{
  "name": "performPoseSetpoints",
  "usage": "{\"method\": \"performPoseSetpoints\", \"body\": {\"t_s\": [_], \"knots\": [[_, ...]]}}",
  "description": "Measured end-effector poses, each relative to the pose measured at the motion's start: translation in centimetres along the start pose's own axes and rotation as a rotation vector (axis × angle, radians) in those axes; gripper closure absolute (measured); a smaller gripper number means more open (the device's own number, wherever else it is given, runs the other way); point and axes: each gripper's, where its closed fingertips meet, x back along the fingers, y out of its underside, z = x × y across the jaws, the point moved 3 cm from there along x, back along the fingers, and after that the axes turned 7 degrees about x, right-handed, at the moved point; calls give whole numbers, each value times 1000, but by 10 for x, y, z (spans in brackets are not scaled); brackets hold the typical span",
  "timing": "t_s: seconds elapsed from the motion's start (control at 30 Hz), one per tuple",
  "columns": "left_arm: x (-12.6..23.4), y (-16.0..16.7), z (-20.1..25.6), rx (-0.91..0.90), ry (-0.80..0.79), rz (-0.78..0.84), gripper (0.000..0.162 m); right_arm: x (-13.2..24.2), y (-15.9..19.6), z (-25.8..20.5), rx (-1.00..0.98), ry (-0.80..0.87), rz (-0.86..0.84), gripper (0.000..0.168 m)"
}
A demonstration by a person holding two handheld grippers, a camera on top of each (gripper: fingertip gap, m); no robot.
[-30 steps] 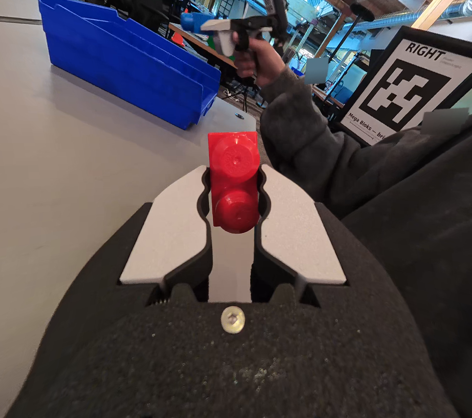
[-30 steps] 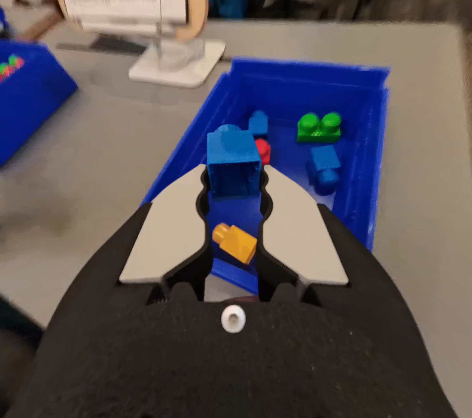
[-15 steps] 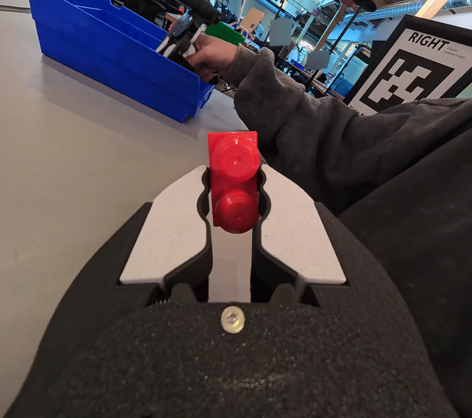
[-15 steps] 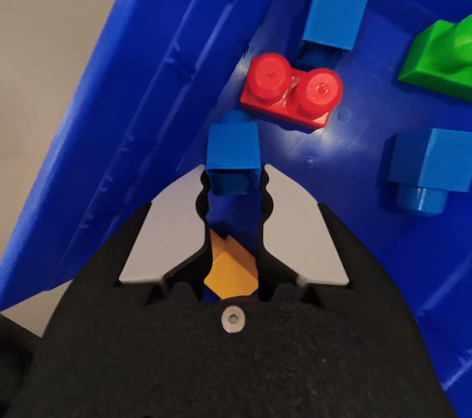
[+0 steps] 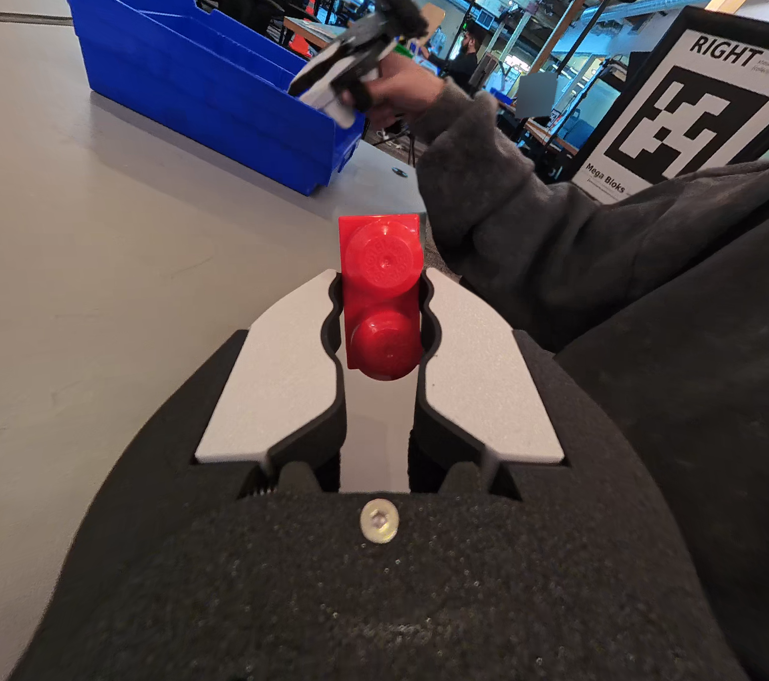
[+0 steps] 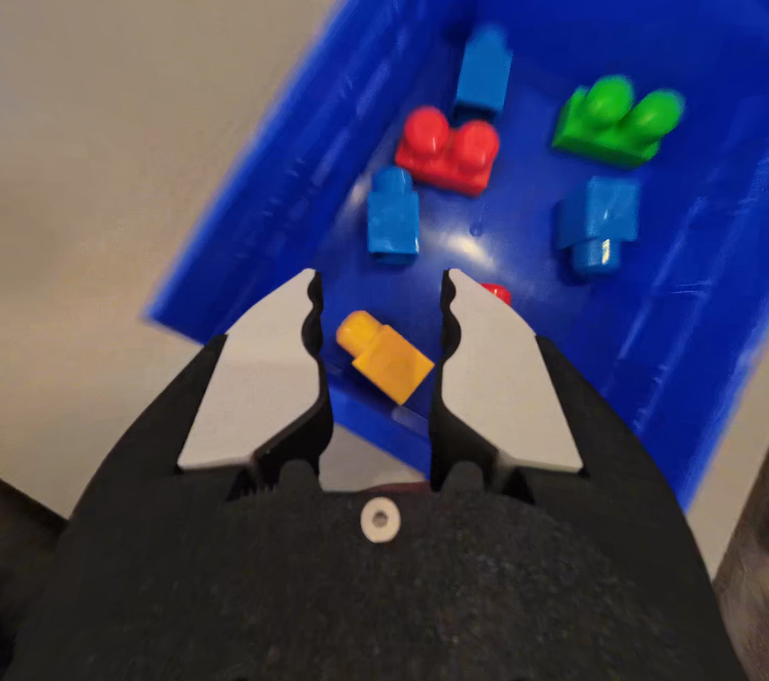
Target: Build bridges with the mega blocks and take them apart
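1. Right wrist view has the right gripper (image 6: 380, 278) hanging over the blue bin (image 6: 266, 178), jaws spread wide, nothing between them
2. Just ahead of its tips lies a blue one-stud block (image 6: 392, 218); beyond that a red two-stud block (image 6: 447, 155), another blue block (image 6: 482, 72), a green two-stud block (image 6: 616, 124) off to the right, a third blue one (image 6: 595, 222) right of the tips
3. Under the jaws sits a yellow block (image 6: 385, 357), and a red piece peeks past the right finger
4. Left wrist view: left gripper (image 5: 379, 288) clamped tight on a red two-stud block (image 5: 380, 299), studs facing the camera, held above the grey table (image 5: 125, 266)
5. Looks like teardown, blocks going back in the bin
6. My call for the left: carry the red block over the bin's open top, go low, then let go so it doesn't bounce out
7. Right should clear the rim first, picture's blurry
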Motion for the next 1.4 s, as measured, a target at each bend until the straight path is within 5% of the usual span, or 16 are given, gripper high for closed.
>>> {"method": "performPoseSetpoints", "body": {"t_s": [0.07, 0.2, 0.3, 0.53, 0.67, 0.77, 1.17, 1.3, 1.4], "knots": [[1, 0, 0, -11, -6, 3, 128, 44, -25, -34, 25, -24, 286, 115], [-1, -5, 0, 16, 37, 41, 128, 83, -52, -163, 23, -513, 730, 118], [-4, -9, 3, 11, 52, 65, 128, 57, -44, -238, -35, -821, 750, 105], [-13, -13, 10, 43, 125, 113, 128, 17, -42, -300, -48, -897, 647, 109], [-17, -10, 11, 59, 149, 111, 128, 10, -45, -311, -25, -883, 648, 112], [-16, -9, 15, 60, 170, 110, 128, 8, -45, -312, -37, -910, 649, 131], [-26, 13, 31, -64, 149, -89, 128, 33, -25, -294, 195, -896, 610, 134], [-8, 5, 23, -65, 120, -72, 129, 56, -22, -251, 153, -892, 653, 134], [8, -4, 10, -48, 88, -27, 128, 71, -17, -200, 152, -725, 647, 134]]}}
